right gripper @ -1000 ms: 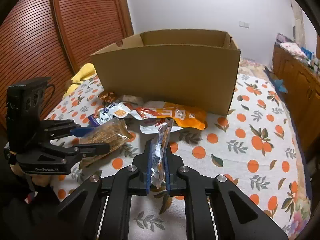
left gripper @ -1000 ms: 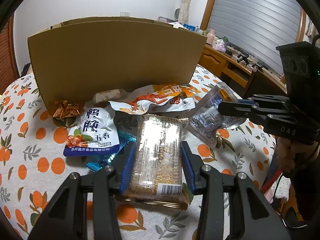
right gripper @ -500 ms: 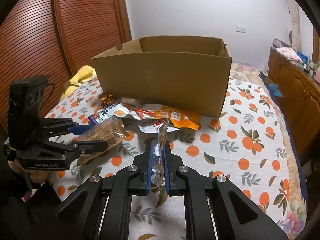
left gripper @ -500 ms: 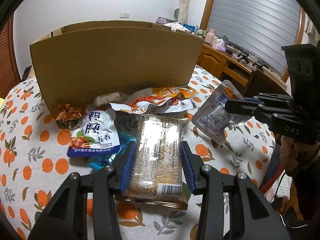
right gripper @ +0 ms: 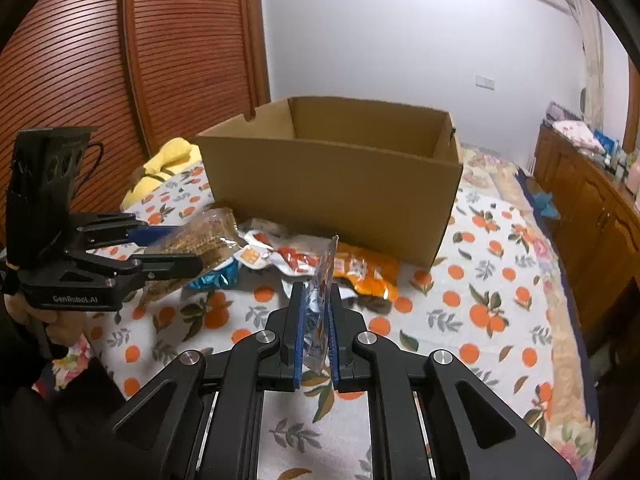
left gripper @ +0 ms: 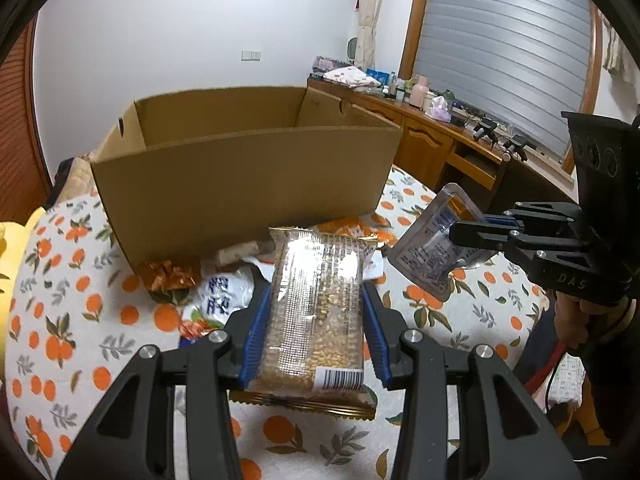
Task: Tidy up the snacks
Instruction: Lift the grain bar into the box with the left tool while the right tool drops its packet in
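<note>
My left gripper is shut on a clear grain-bar packet and holds it above the orange-print cloth; it shows at the left of the right wrist view. My right gripper is shut on a flat silver pouch, held edge-on; the pouch shows at the right of the left wrist view. An open cardboard box stands behind the snacks, also in the right wrist view. Both packets hang in front of its near wall, below the rim.
Loose snacks lie before the box: a white and blue bag, a crumpled brown wrapper, an orange and white bag, a teal wrapper. A yellow item lies left, a wooden dresser right.
Both grippers have risen with their packets off the cloth. The box's open inside has come into view from both cameras.
</note>
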`<state>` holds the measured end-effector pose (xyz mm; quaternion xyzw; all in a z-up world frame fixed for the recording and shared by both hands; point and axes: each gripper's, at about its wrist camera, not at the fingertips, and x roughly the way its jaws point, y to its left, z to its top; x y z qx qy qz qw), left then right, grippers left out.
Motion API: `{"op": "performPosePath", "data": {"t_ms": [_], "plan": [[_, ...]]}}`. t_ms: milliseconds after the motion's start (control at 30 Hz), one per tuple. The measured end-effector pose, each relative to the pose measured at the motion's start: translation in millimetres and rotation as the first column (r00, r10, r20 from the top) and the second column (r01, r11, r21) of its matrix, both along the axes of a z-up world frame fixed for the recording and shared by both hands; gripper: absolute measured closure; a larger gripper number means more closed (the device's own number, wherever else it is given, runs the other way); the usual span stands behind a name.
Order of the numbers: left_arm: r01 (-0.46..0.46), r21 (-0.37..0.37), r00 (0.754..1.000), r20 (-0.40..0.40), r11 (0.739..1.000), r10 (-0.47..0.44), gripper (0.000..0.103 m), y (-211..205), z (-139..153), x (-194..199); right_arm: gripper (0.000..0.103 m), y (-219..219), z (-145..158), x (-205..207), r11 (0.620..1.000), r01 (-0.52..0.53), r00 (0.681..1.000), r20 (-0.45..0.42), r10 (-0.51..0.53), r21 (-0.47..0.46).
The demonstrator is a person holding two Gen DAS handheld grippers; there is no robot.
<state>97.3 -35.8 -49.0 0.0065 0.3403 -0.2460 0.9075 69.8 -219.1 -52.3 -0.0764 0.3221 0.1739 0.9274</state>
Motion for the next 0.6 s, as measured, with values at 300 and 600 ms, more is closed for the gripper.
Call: {"op": "performPosePath", "data": {"t_ms": [300,600], "plan": [[-0.022,0.023,0.998,0.065,0.999,0.02,0.061,9,31,15,0.096,7,23,9,0.999,-0.017,0.999,0.05,0.018,-0.036],[-0.043,0.054,0.991,0.132,0.998,0.036,0.061,17,64,30,0.096,16,56,22,0.997,-0.028,0.993,0.116,0.037,-0.077]]}}
